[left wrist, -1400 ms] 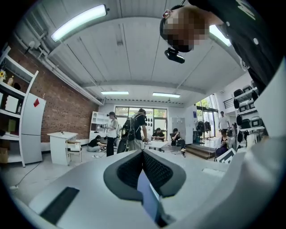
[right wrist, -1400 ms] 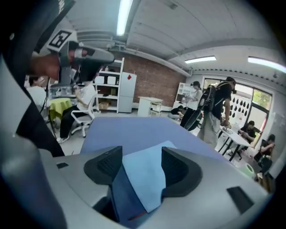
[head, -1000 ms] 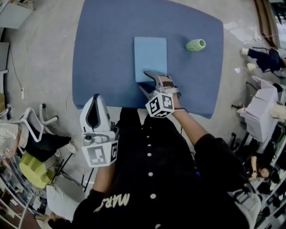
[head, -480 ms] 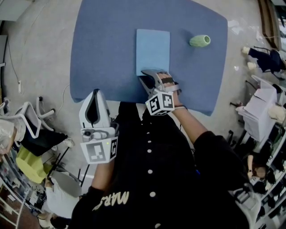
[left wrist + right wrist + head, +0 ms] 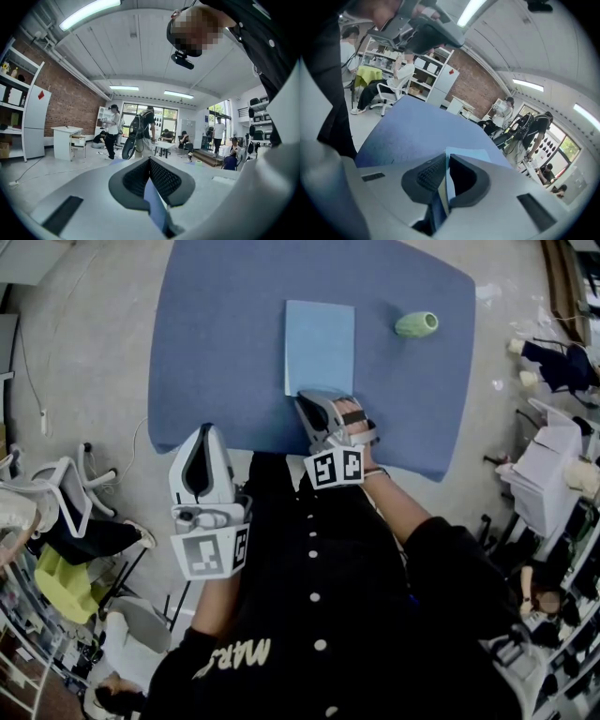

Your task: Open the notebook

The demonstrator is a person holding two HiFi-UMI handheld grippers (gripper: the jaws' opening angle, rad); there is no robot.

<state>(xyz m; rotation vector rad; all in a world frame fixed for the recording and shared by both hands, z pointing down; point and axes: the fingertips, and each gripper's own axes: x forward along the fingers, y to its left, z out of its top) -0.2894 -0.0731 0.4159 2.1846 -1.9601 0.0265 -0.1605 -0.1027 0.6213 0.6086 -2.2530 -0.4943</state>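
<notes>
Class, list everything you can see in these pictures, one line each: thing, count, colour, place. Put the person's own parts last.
table: one, blue, fills the upper middle of the head view.
notebook: one, light blue, flat on the middle of the table.
green cup: one, green, on its side, right of the notebook and apart from it.
office chair: one, white, on the floor left of the table.
right hand-held gripper: one, grey, at the notebook's near edge; its jaws have just been closing and pinch that edge.
left hand-held gripper: one, white and grey, off the table's near left side, shut, empty.
</notes>
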